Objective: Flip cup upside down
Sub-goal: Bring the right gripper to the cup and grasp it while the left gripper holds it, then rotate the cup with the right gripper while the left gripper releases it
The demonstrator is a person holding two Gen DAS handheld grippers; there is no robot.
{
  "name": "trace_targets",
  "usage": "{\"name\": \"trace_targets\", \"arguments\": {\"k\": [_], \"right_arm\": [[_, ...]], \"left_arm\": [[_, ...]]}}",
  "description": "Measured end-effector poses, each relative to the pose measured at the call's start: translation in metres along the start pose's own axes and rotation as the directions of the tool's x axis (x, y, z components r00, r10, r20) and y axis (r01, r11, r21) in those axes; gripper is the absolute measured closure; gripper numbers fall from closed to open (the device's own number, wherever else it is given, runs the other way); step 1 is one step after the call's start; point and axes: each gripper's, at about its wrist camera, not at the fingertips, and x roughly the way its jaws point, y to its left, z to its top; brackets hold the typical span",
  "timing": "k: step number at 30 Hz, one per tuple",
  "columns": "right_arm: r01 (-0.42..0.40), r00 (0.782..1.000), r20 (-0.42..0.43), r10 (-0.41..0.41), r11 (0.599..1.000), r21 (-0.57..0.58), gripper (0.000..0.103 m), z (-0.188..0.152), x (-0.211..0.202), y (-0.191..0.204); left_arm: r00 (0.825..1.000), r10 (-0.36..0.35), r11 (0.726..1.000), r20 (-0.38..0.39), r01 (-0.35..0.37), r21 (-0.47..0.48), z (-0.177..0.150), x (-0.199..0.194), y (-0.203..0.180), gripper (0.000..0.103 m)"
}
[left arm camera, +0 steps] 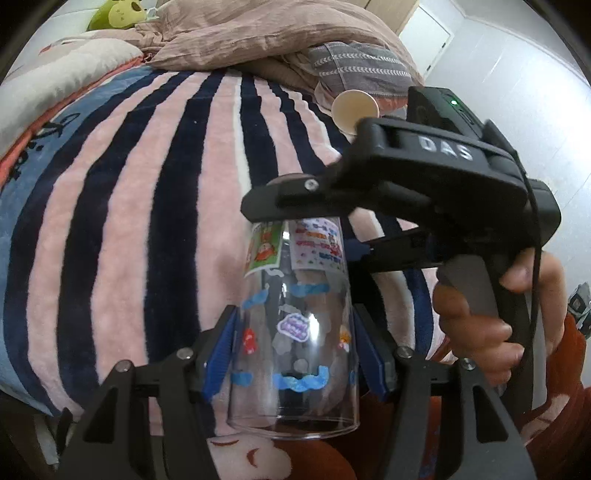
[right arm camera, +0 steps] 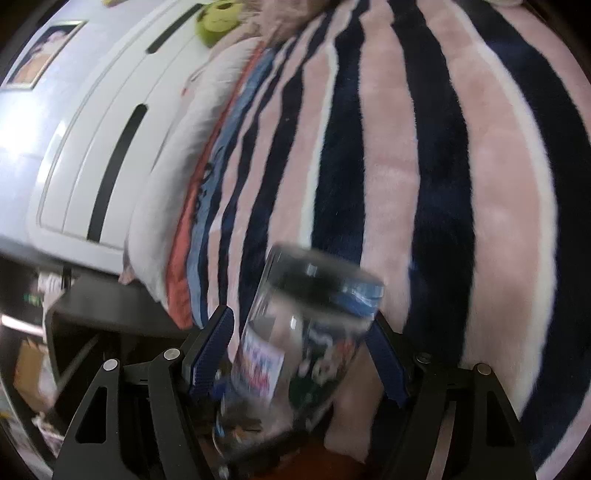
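Observation:
A clear plastic cup (left arm camera: 295, 325) with cartoon stickers and blue cloud marks is held in the air above the striped blanket (left arm camera: 147, 184). Its wide open rim points down toward my left wrist camera. My left gripper (left arm camera: 295, 350) has its blue pads against both sides of the cup's lower half. My right gripper (left arm camera: 295, 221) comes in from the right and closes on the cup's narrow base end. In the right wrist view the cup (right arm camera: 303, 350) is blurred and sits between that gripper's (right arm camera: 303, 350) blue pads (right arm camera: 212, 350).
A pink, navy and white striped blanket (right arm camera: 406, 166) covers the bed. A crumpled pinkish duvet (left arm camera: 277, 33) and a grey patterned pillow (left arm camera: 362, 66) lie at the far end, with a green plush toy (left arm camera: 118, 14). A white headboard (right arm camera: 92, 147) is on the left.

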Motion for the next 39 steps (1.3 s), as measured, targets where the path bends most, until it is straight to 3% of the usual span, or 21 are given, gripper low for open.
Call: {"name": "trace_targets", "arguments": {"k": [2, 9, 14, 21, 25, 31, 35, 39], "right_arm": [[0.04, 0.999, 0.015, -0.04, 0.999, 0.003, 0.042, 0.0, -0.001, 0.003], [0.119, 0.983, 0.153, -0.103, 0.988, -0.097, 0.044, -0.018, -0.023, 0.03], [0.183, 0.953, 0.279, -0.121, 0.961, -0.206, 0.044, -0.012, -0.059, 0.055], [0.325, 0.879, 0.46, -0.123, 0.86, -0.392, 0.045, 0.008, -0.102, 0.082], [0.412, 0.846, 0.525, -0.093, 0.74, -0.532, 0.047, 0.005, -0.101, 0.084], [0.406, 0.849, 0.521, -0.085, 0.737, -0.541, 0.048, -0.008, -0.088, 0.062], [0.44, 0.837, 0.543, -0.069, 0.676, -0.592, 0.048, -0.033, -0.089, 0.067], [0.457, 0.828, 0.557, -0.066, 0.655, -0.602, 0.048, -0.055, -0.091, 0.07]], "left_arm": [[1.0, -0.022, 1.0, 0.005, 0.022, -0.022, -0.001, -0.001, 0.003, 0.046], [0.995, -0.097, 0.995, 0.033, 0.098, -0.005, 0.006, -0.013, -0.002, 0.046], [0.984, -0.15, 0.987, 0.092, 0.144, 0.071, 0.036, -0.017, -0.016, 0.045], [0.971, -0.202, 0.97, 0.131, 0.18, 0.164, 0.086, 0.001, -0.025, 0.044], [0.97, -0.22, 0.963, 0.098, 0.201, 0.178, 0.094, 0.021, -0.022, 0.042], [0.976, -0.204, 0.958, 0.075, 0.183, 0.22, 0.077, 0.041, -0.022, 0.04], [0.977, -0.202, 0.952, 0.069, 0.18, 0.249, 0.066, 0.035, -0.027, 0.038], [0.983, -0.176, 0.956, 0.056, 0.157, 0.249, 0.056, 0.032, -0.03, 0.035]]}}
